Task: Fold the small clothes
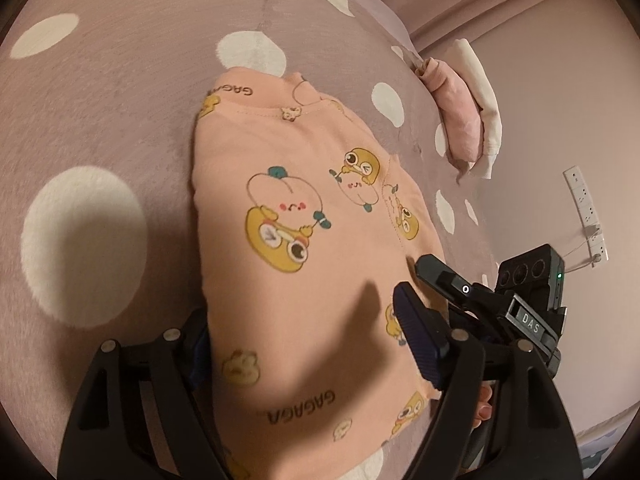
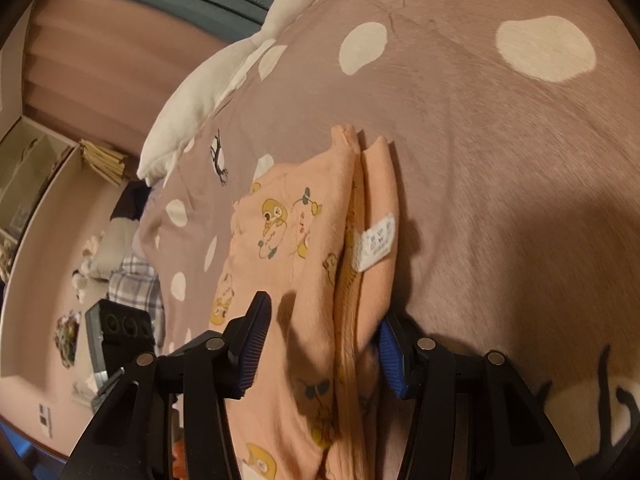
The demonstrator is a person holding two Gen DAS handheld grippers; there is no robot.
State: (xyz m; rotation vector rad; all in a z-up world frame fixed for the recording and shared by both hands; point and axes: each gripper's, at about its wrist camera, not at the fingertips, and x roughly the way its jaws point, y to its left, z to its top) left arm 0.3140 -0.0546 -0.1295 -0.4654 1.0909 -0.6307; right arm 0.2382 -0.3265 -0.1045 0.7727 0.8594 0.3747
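Note:
A peach garment [image 1: 304, 208] printed with yellow cartoon figures lies folded on a mauve blanket with white dots [image 1: 120, 100]. My left gripper [image 1: 300, 308] straddles its near end. The pads stand wide and do not squeeze the cloth, so it is open. One finger of the right gripper [image 1: 436, 276] rests on the garment's right edge. In the right wrist view the folded peach garment [image 2: 304, 220], with a white label [image 2: 376, 244], runs up between the pads of my right gripper [image 2: 324, 312], which is shut on it.
A white plush goose [image 2: 208, 92] lies along the far edge of the bed. A folded pink and cream pile of clothes [image 1: 464, 120] sits at the blanket's right edge. A power strip [image 1: 586, 216] is beyond it. A person's fingertips [image 1: 482, 404] show below the right gripper.

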